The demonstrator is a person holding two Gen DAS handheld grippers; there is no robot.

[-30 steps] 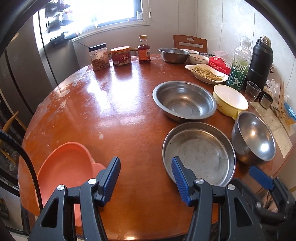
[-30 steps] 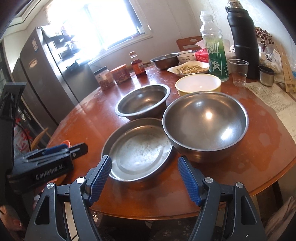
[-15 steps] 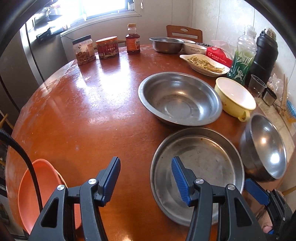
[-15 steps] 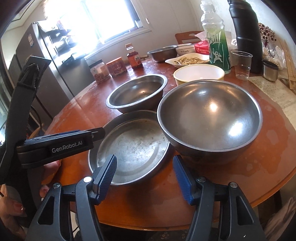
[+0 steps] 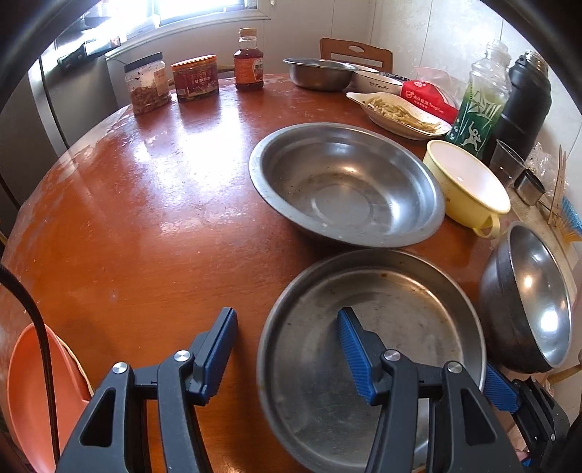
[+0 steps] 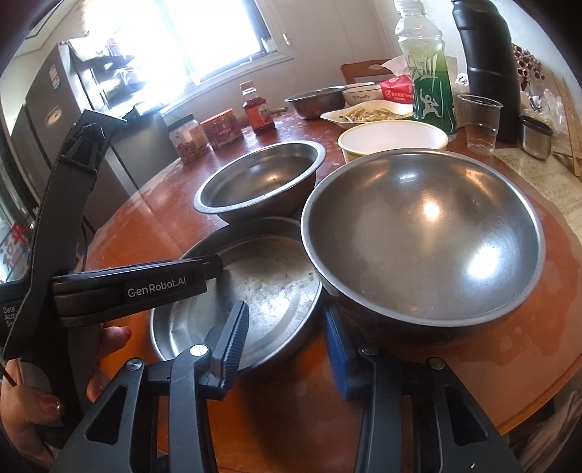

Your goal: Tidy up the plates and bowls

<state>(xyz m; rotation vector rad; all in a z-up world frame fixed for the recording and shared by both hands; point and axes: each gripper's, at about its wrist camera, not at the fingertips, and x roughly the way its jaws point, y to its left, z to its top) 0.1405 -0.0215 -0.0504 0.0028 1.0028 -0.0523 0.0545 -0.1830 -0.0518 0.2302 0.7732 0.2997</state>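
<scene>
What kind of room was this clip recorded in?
Most likely a home kitchen or dining corner. A round wooden table carries steel bowls, a dish of food and condiment jars, and a tall fridge stands beside a bright window.

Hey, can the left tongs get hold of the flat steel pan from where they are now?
Probably yes. The left tongs already straddle the near rim of the flat pan, one finger outside it, one over its floor, with nothing between. They have been closing slightly.
</scene>
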